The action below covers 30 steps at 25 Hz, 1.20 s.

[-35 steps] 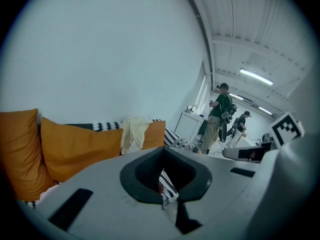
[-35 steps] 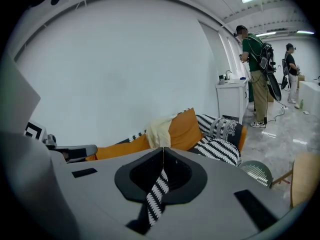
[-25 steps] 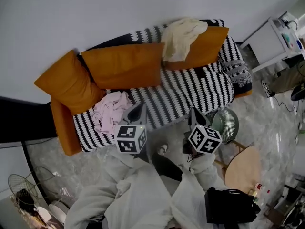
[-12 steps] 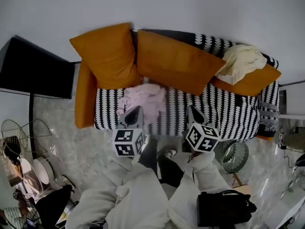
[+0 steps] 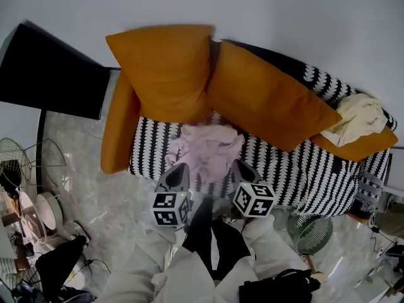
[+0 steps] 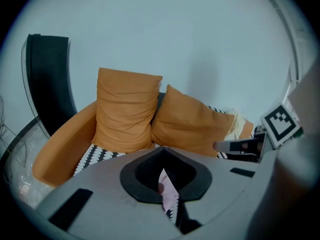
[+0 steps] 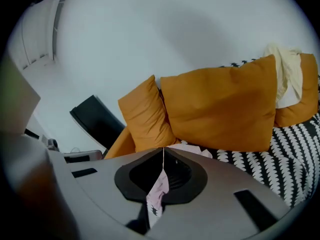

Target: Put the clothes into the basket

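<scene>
As the left gripper (image 5: 181,169) and right gripper (image 5: 238,165) hover closed and empty, the pink clothes (image 5: 209,149) lie midway ahead at the front edge of the sofa (image 5: 287,172).

The right tongs (image 7: 163,151) have their jaws closed tip to tip, holding nothing; just beyond them a pink garment (image 7: 192,149) lies on the black-and-white sofa cover (image 7: 280,154); orange cushions (image 7: 225,109) stand behind it; a cream garment (image 7: 285,74) drapes over the rightmost one.
</scene>
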Tool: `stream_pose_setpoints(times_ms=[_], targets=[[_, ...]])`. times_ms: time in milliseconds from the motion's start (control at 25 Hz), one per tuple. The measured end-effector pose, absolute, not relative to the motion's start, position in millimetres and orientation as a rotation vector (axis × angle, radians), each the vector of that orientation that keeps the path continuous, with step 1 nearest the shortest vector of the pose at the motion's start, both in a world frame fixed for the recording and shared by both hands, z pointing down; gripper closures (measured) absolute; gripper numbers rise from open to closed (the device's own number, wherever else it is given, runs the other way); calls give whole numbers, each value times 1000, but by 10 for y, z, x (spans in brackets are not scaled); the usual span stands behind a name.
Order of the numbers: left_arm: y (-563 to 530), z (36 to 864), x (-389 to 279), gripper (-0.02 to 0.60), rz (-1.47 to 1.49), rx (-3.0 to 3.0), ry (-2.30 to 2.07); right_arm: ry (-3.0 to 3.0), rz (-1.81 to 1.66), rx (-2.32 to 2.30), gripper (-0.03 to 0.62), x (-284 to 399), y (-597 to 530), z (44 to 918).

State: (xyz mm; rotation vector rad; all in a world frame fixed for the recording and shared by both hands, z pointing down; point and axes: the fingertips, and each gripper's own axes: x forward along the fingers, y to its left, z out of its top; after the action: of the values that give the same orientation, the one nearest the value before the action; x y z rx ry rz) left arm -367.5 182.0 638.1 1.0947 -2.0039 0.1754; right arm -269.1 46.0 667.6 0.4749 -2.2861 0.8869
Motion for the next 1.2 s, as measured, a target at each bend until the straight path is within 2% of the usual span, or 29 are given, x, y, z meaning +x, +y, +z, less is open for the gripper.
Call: stream_pose_setpoints(times_ms=[440,560,800,1200], targets=[[2129,7295,-3667,575,175,1016,-1935,-2177,821,302,563,-2750,977,7747],[2152,7419,-3655,575,174,1009,-1913,-2158,799,279,481,-2793,1034,7887],[2171,7633,-3609,575,174,1008,-1883,-2124,736,240,404,-2887,1130,8212],[2287,7766,-3665,575,189,991,-1861,-2048,609,276,396,-2887,1237,8569]])
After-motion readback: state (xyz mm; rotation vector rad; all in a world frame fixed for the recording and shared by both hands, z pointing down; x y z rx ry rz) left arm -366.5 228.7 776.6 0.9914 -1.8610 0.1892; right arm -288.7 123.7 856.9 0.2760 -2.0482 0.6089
